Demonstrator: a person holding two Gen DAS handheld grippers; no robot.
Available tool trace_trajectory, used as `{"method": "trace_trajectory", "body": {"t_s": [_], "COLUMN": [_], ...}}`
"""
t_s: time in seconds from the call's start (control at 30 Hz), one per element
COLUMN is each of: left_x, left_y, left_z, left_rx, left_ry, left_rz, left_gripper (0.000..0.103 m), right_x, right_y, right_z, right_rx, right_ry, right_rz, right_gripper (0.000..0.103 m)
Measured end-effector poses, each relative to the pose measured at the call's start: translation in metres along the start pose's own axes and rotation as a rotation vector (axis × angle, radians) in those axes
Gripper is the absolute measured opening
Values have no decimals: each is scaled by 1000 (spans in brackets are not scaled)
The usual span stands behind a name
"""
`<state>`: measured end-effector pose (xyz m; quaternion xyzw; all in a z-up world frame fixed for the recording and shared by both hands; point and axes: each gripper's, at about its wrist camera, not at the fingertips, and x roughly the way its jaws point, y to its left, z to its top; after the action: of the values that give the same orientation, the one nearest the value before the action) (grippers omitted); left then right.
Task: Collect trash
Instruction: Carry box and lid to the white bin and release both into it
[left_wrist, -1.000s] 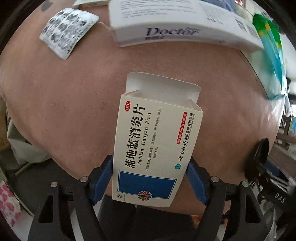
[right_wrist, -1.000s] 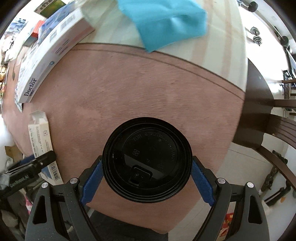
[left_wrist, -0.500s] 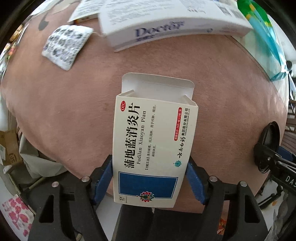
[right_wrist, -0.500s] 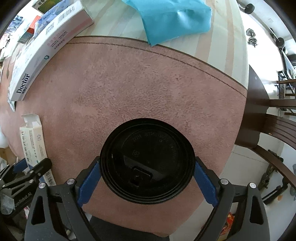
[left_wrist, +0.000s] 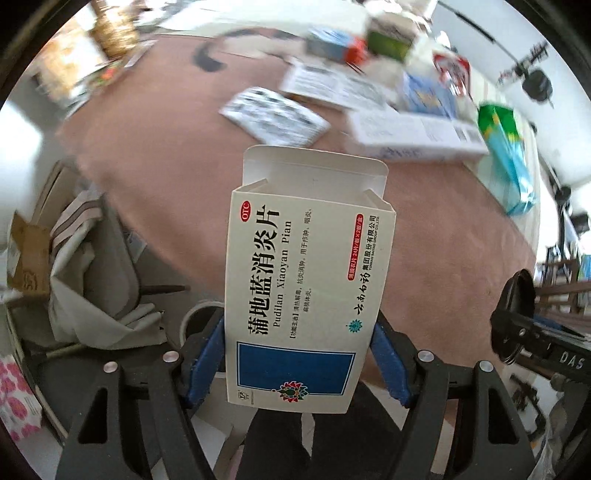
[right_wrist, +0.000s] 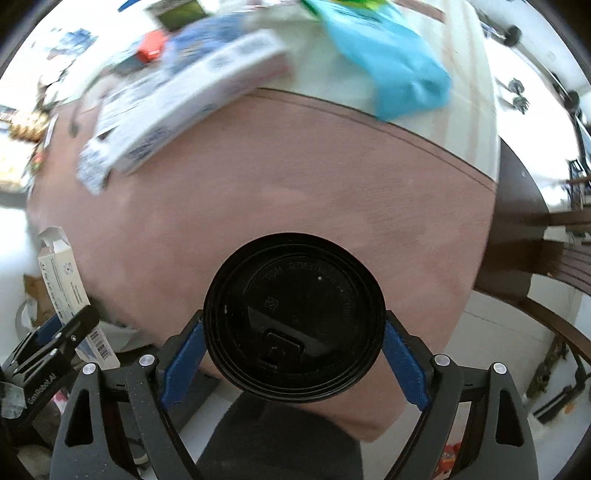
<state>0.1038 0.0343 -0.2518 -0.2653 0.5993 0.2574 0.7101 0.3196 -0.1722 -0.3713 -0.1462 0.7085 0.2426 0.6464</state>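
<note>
The pink bench (left_wrist: 192, 177) has dropped away under me: both loads that sat low over it a second ago are now lifted and swinging back past its near edge, so I judge I'm in the carry to a bin. My left claw (left_wrist: 297, 363) is clenched on the opened medicine box (left_wrist: 306, 295); my right claw (right_wrist: 293, 356) grips the black cup lid (right_wrist: 293, 317). Clutter stays at the far side; open floor lies below.

One medicine box (left_wrist: 306, 295), one black lid (right_wrist: 293, 325) — two grippers.
</note>
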Motion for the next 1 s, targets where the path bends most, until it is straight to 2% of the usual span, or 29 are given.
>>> {"method": "trace_trajectory", "body": {"t_s": [0.03, 0.07, 0.17, 0.27, 0.37, 0.47, 0.6, 0.7, 0.83, 0.93, 1.0], "left_x": [-5, 7, 21, 39, 67, 115, 200, 268, 351, 407, 425], "left_y": [15, 27, 71, 118, 172, 218, 265, 290, 313, 328, 334], "left_z": [-12, -30, -43, -70, -103, -134, -169, -188, -208, -225, -231], "left_rx": [-29, -53, -159, -283, -408, -535, -668, -734, -776, -822, -817], "left_ry": [-13, -22, -29, -6, 44, 104, 191, 246, 292, 305, 306], "left_rz": [-9, -16, -43, -82, -125, -182, -264, -327, -359, -366, -329], "left_gripper": [72, 72, 72, 72, 72, 72, 72, 72, 74, 96, 96], "right_x": [-4, -5, 1, 12, 44, 96, 184, 256, 350, 415, 452], "right_y": [16, 31, 86, 133, 180, 219, 253, 266, 272, 269, 268], "right_z": [-7, -12, -33, -55, -78, -97, -116, -126, -130, -130, -130], "right_rx": [-17, -39, -130, -212, -292, -355, -407, -434, -445, -433, -438], "right_ry": [-3, -4, -1, 10, 54, 119, 195, 237, 277, 313, 335], "right_rz": [9, 20, 61, 100, 123, 125, 109, 89, 79, 97, 116], "right_gripper": [91, 91, 91, 91, 91, 91, 91, 91, 91, 91, 92]}}
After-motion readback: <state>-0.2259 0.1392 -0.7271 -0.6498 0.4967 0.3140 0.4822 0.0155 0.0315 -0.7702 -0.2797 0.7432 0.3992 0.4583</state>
